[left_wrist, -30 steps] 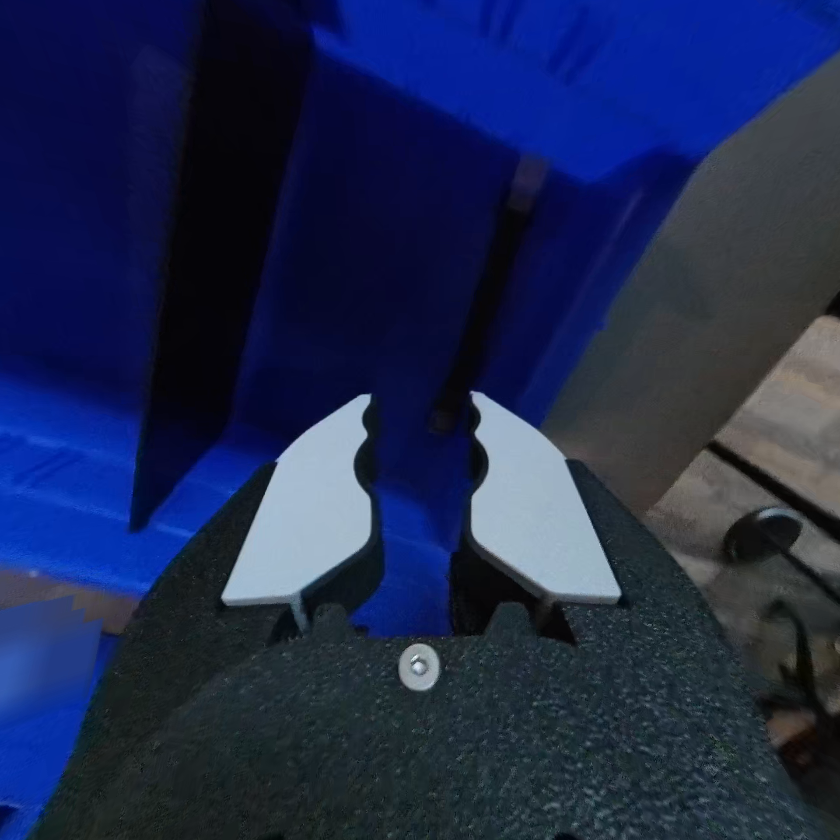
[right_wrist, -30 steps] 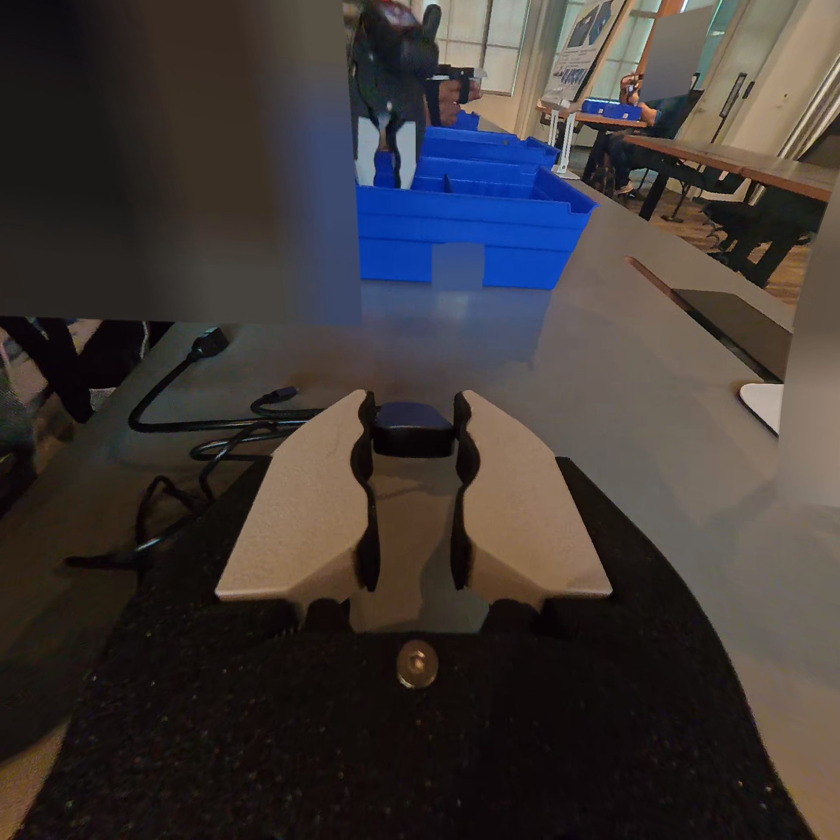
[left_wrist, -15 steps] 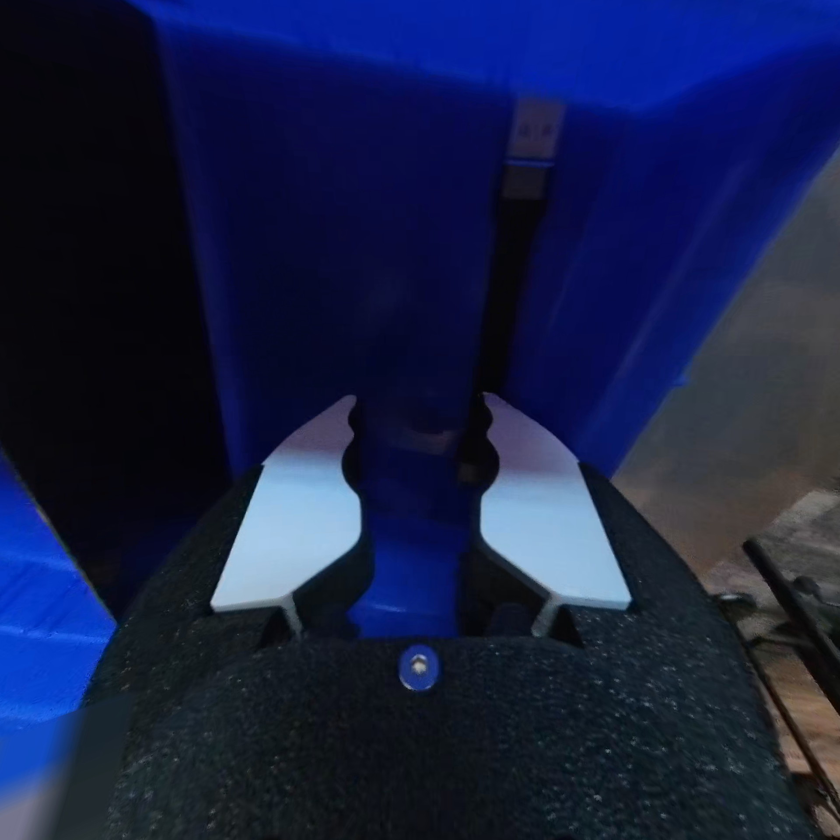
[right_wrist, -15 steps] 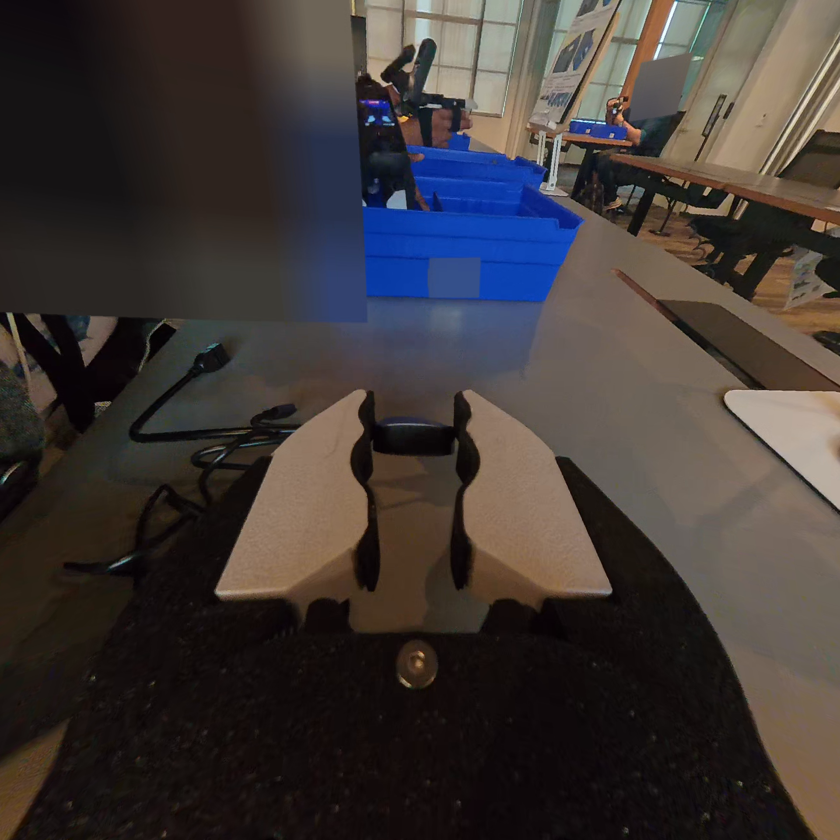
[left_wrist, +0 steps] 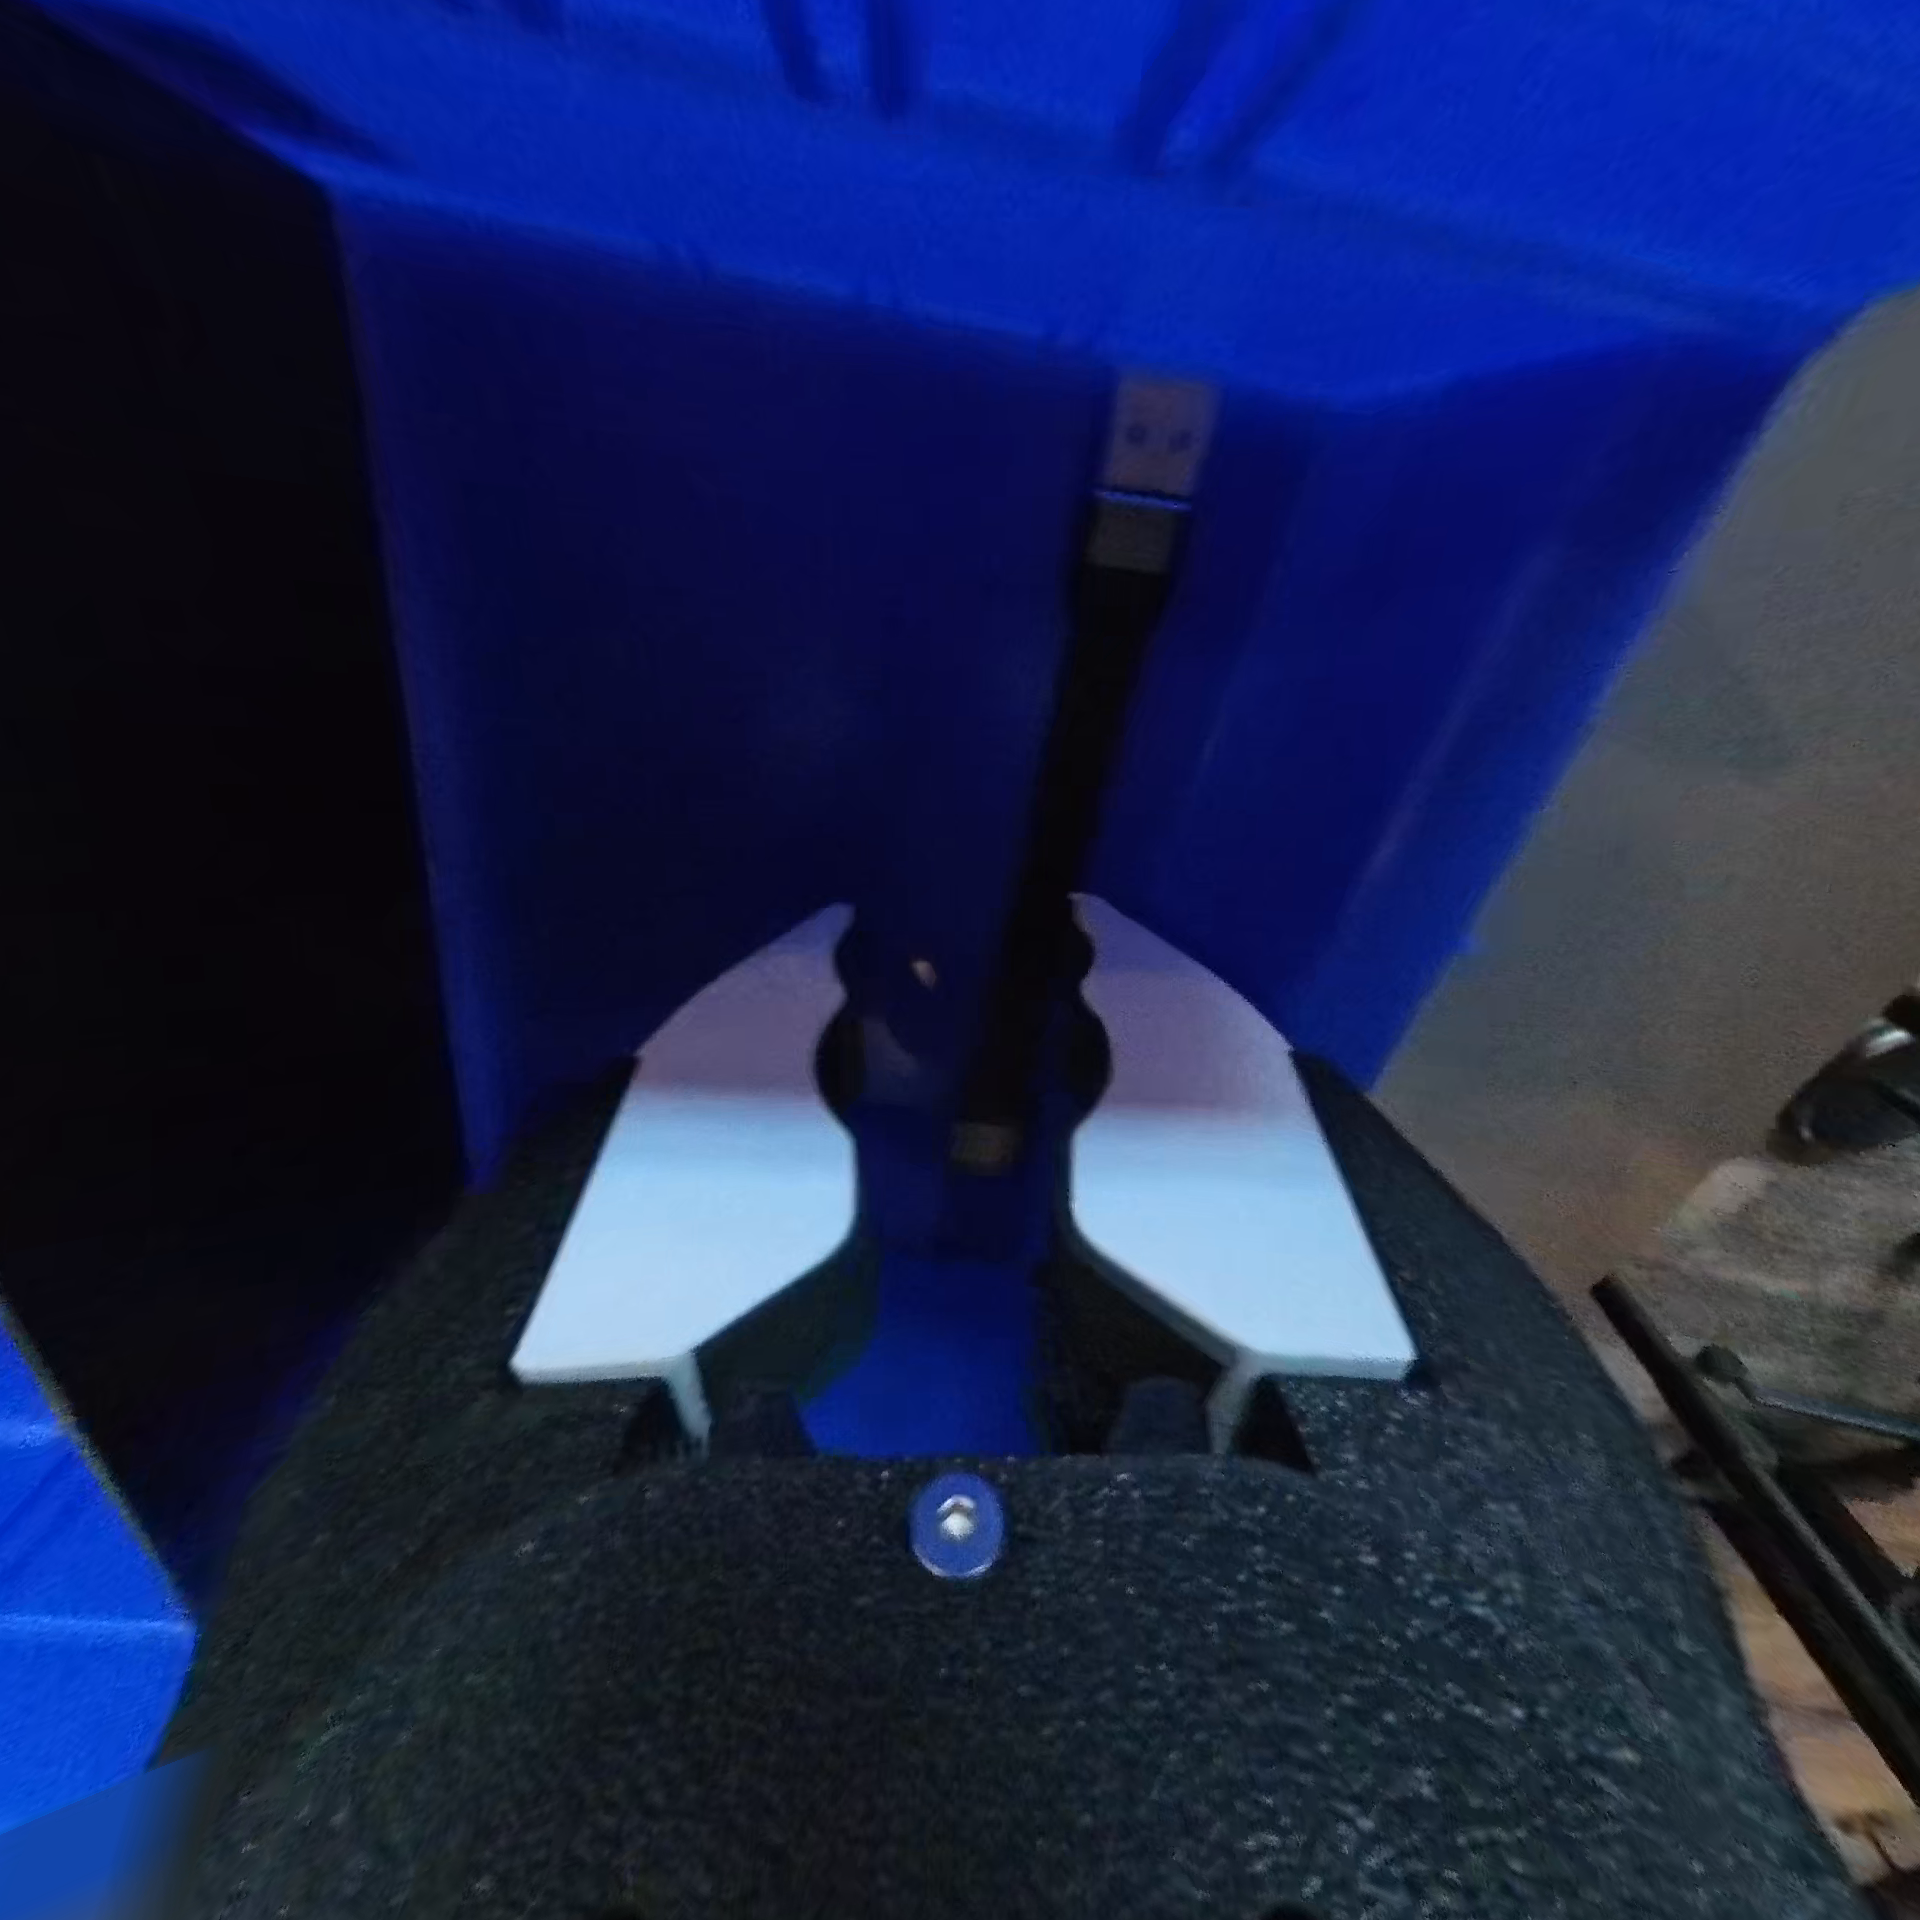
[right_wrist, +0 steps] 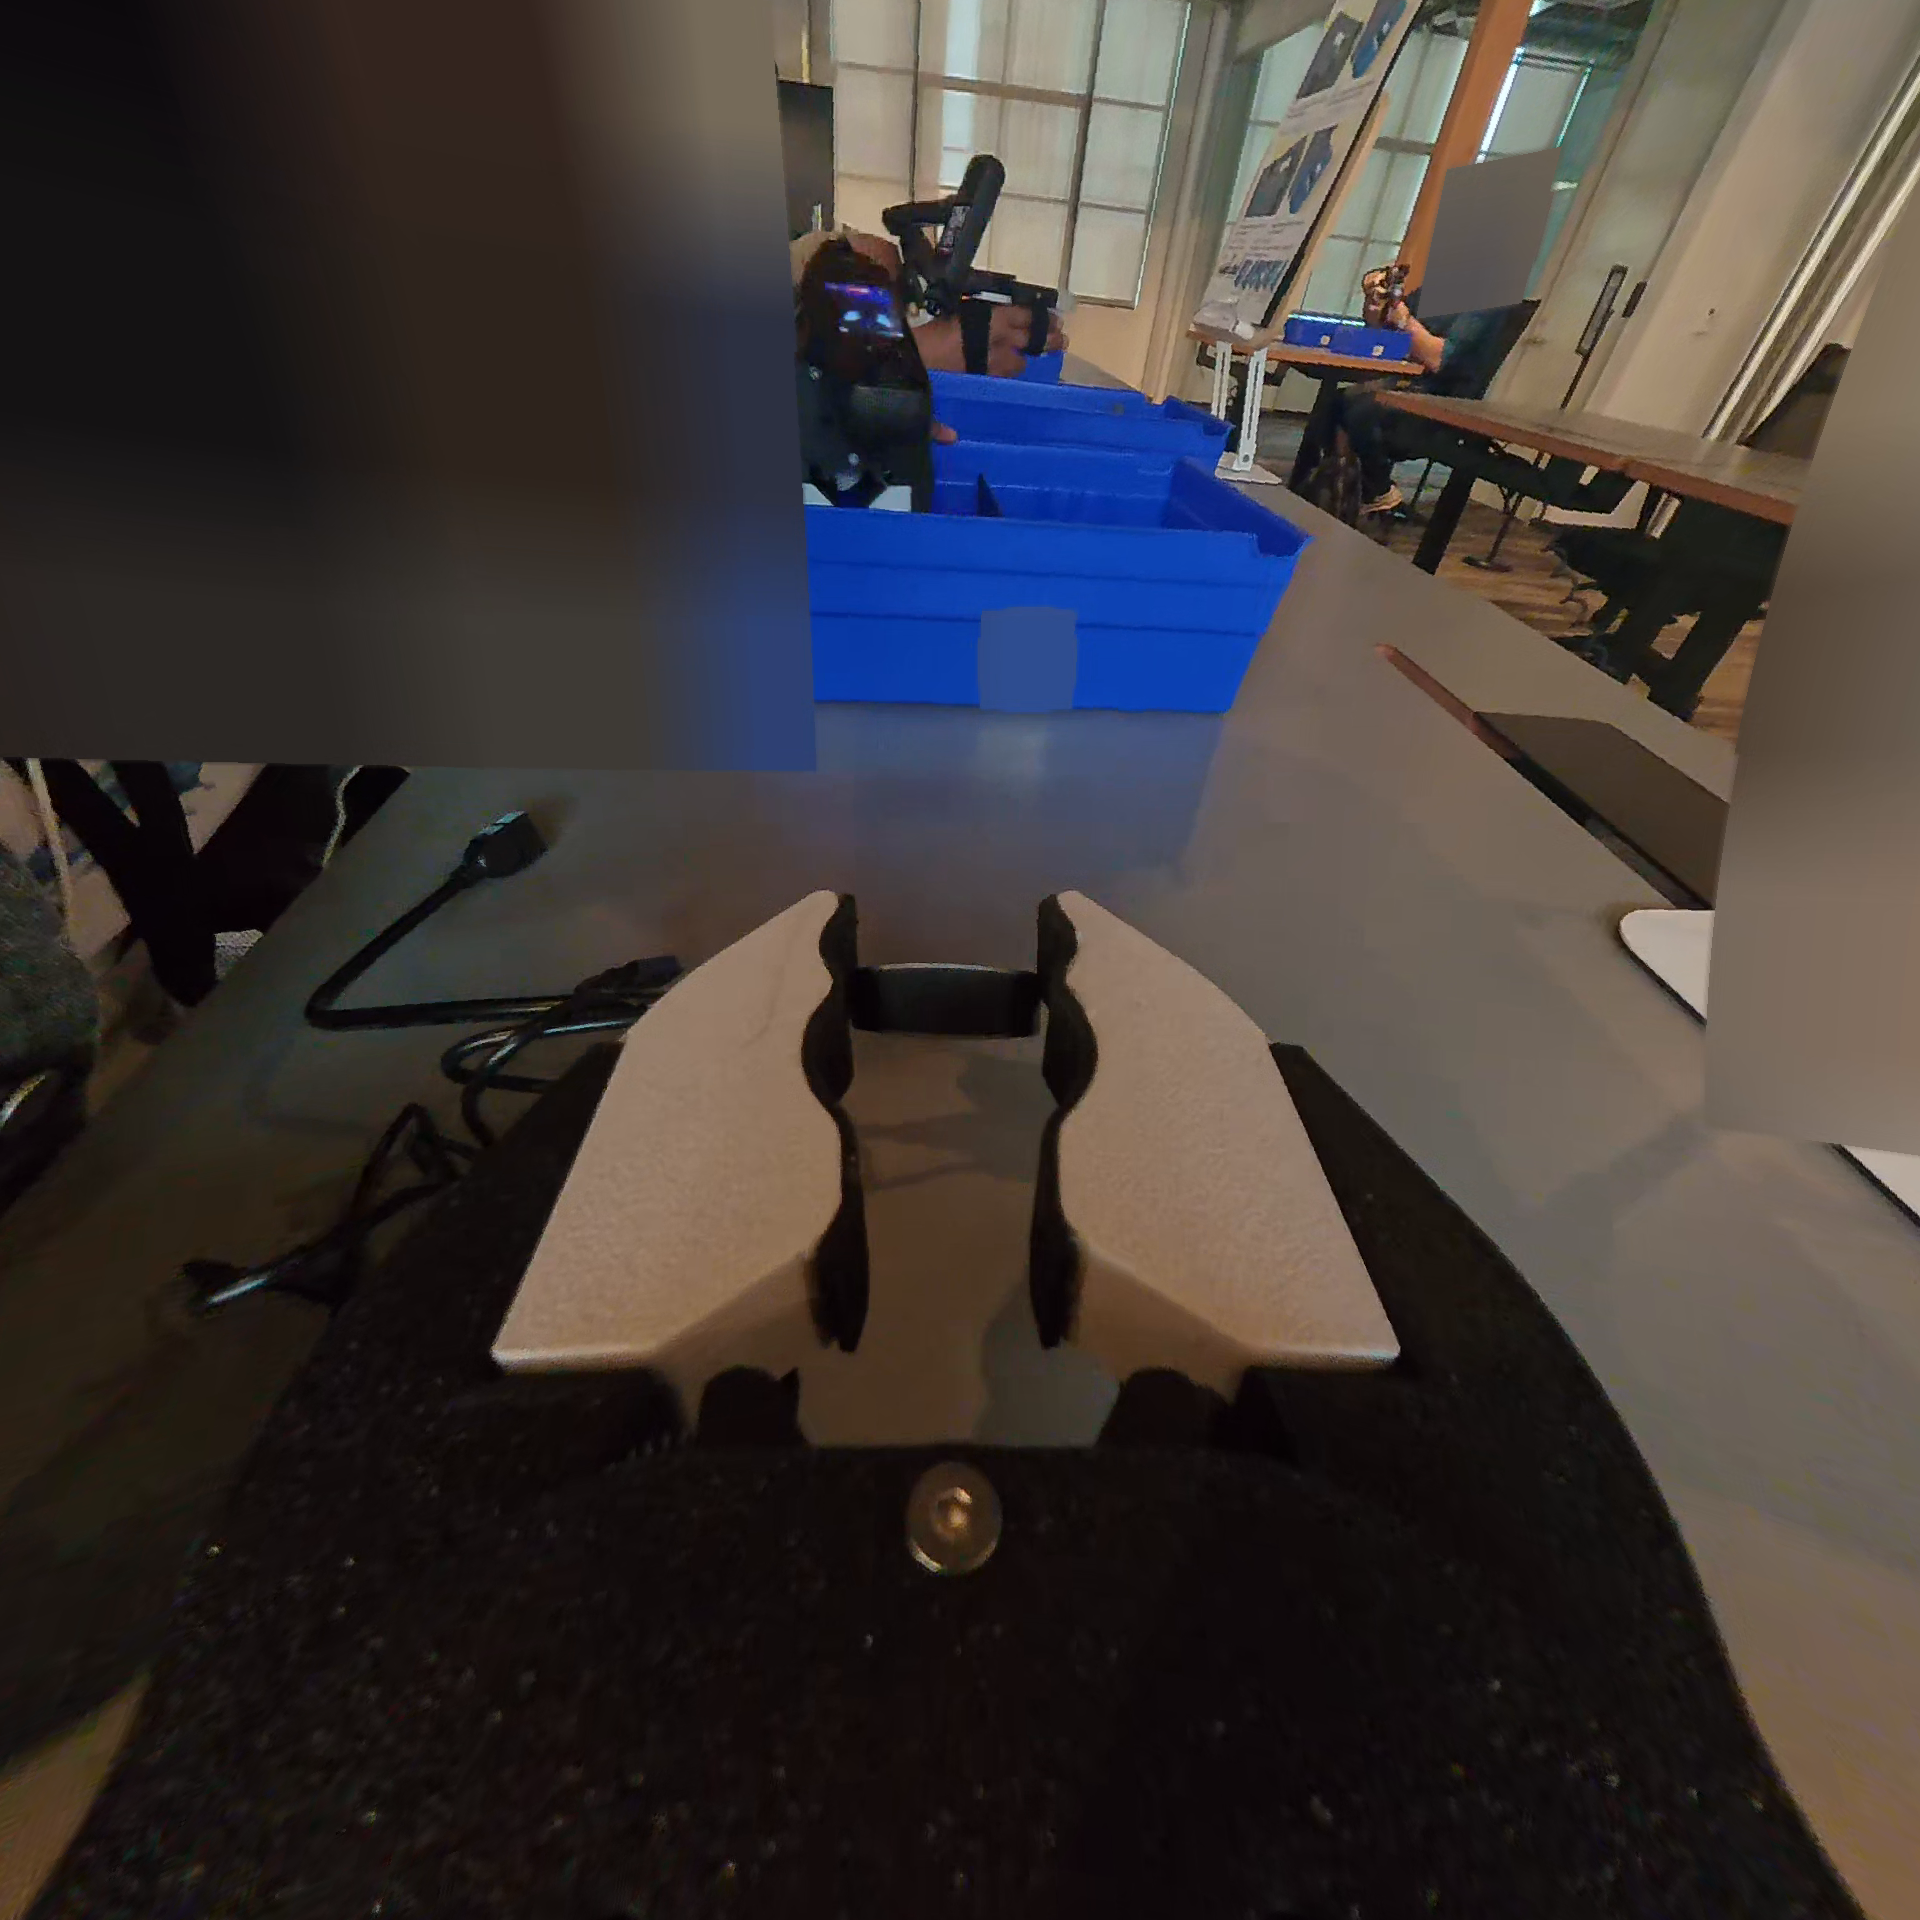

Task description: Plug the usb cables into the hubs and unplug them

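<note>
In the right wrist view, the right tool (right_wrist: 945, 935) sits low over the grey worktop (right_wrist: 1351, 935), its jaws narrowed onto a small dark block (right_wrist: 943, 1000) pinched between the tips; only the block's near face shows, so what it is stays hard to tell. Just left of the tool, black cables (right_wrist: 488, 1039) lie in loose loops on the worktop, one ending in a plug (right_wrist: 504, 840) near the edge, and some of the loops run out of sight behind the tool's black body. Farther off stands a blue bin (right_wrist: 1039, 613), with the left tool (right_wrist: 862, 416) dipped into it at its left end, half covered by a blurred patch. In the left wrist view, the left tool (left_wrist: 961, 940) hangs inside that bin (left_wrist: 727, 623), jaws part open with nothing gripped. A thin black cable (left_wrist: 1081, 748) runs away between the fingertips, close to the right one, ending in a metal plug (left_wrist: 1162, 447) against the blue wall. This view is blurred and dark to the left.
</note>
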Motion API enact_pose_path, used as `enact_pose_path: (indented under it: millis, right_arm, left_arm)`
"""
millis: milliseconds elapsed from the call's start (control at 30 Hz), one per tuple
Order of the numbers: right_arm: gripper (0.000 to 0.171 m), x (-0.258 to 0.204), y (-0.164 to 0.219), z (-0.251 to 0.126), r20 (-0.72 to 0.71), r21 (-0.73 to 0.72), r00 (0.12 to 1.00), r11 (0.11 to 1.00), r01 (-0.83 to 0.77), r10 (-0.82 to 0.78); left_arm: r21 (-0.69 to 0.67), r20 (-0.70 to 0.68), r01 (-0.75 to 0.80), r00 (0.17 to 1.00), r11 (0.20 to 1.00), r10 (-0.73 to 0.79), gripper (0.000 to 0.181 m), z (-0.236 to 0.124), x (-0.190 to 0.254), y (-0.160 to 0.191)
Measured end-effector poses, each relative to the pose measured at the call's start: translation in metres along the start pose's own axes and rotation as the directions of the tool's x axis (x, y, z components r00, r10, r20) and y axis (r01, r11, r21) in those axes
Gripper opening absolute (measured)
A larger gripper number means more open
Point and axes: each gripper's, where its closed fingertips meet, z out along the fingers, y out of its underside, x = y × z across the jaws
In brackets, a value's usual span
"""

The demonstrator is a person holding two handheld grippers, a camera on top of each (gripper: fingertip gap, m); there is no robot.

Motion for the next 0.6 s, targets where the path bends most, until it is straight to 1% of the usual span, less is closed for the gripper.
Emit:
enact_pose_path:
  millis: [33, 67, 100, 133, 200, 267, 333, 367, 400, 433, 467, 500, 533, 567, 600]
  right_arm:
    - [0.033, 0.0, 0.0, 0.0, 0.001, 0.0, 1.0, 1.0, 0.001, -0.001]
    - [0.033, 0.0, 0.0, 0.0, 0.002, 0.001, 1.0, 1.0, 0.0, 0.0]
    - [0.033, 0.0, 0.0, 0.0, 0.004, 0.003, 1.0, 1.0, -0.002, 0.002]
    - [0.033, -0.001, 0.0, 0.0, 0.006, 0.006, 1.0, 1.0, -0.003, 0.003]
    - [0.033, -0.001, -0.001, 0.0, 0.007, 0.009, 1.0, 1.0, -0.001, 0.001]
    - [0.033, -0.002, -0.002, 0.0, 0.009, 0.011, 1.0, 1.0, 0.001, -0.001]
    - [0.033, -0.003, -0.003, 0.001, 0.01, 0.012, 1.0, 1.0, 0.004, -0.004]
    - [0.033, -0.003, -0.003, 0.001, 0.01, 0.012, 1.0, 1.0, 0.004, -0.004]
    - [0.033, -0.003, -0.003, 0.001, 0.011, 0.012, 1.0, 1.0, 0.005, -0.005]
    - [0.033, -0.003, -0.003, 0.0, 0.011, 0.013, 1.0, 1.0, 0.005, -0.005]
    - [0.033, -0.003, -0.004, 0.0, 0.01, 0.012, 1.0, 1.0, 0.005, -0.005]
    - [0.033, -0.003, -0.004, 0.0, 0.01, 0.012, 1.0, 1.0, 0.006, -0.006]
    - [0.033, -0.003, -0.004, 0.0, 0.012, 0.014, 1.0, 1.0, 0.007, -0.007]
    - [0.033, -0.004, -0.005, 0.0, 0.014, 0.016, 1.0, 1.0, 0.008, -0.008]
    - [0.033, -0.004, -0.005, 0.0, 0.013, 0.018, 1.0, 1.0, 0.009, -0.009]
  left_arm:
    - [0.014, 0.031, -0.021, 0.999, 1.0, 0.02, 0.021, 0.0, 0.0, -0.001]
    - [0.018, 0.145, -0.055, 0.988, 0.998, 0.052, 0.012, -0.001, -0.011, -0.001]
    - [-0.024, 0.217, -0.085, 0.972, 0.996, 0.089, 0.011, -0.002, -0.02, 0.006]
    - [-0.057, 0.203, -0.077, 0.975, 0.995, 0.087, 0.011, -0.002, -0.018, 0.013]
    - [0.005, 0.185, -0.041, 0.982, 0.999, 0.04, 0.011, -0.007, -0.015, 0.01]
    - [0.054, 0.229, -0.003, 0.973, 0.999, -0.01, 0.012, -0.018, -0.024, 0.008]
    - [0.064, 0.276, 0.024, 0.96, 0.998, -0.04, 0.013, -0.028, -0.033, 0.011]
    - [0.067, 0.274, 0.024, 0.961, 0.997, -0.042, 0.017, -0.031, -0.033, 0.012]
    - [0.07, 0.263, 0.021, 0.964, 0.997, -0.039, 0.031, -0.032, -0.032, 0.011]
    - [0.064, 0.246, 0.021, 0.969, 0.998, -0.036, 0.037, -0.032, -0.029, 0.009]
    - [0.054, 0.232, 0.022, 0.972, 0.998, -0.034, 0.021, -0.032, -0.027, 0.008]
    - [0.055, 0.235, 0.012, 0.972, 0.998, -0.025, 0.009, -0.032, -0.027, 0.004]
    - [0.052, 0.238, -0.001, 0.971, 0.999, -0.011, 0.011, -0.031, -0.027, 0.001]
    - [0.036, 0.235, 0.001, 0.972, 0.999, -0.009, 0.02, -0.028, -0.028, 0.001]
    - [0.014, 0.225, 0.008, 0.974, 1.0, -0.011, 0.039, -0.025, -0.028, 0.001]
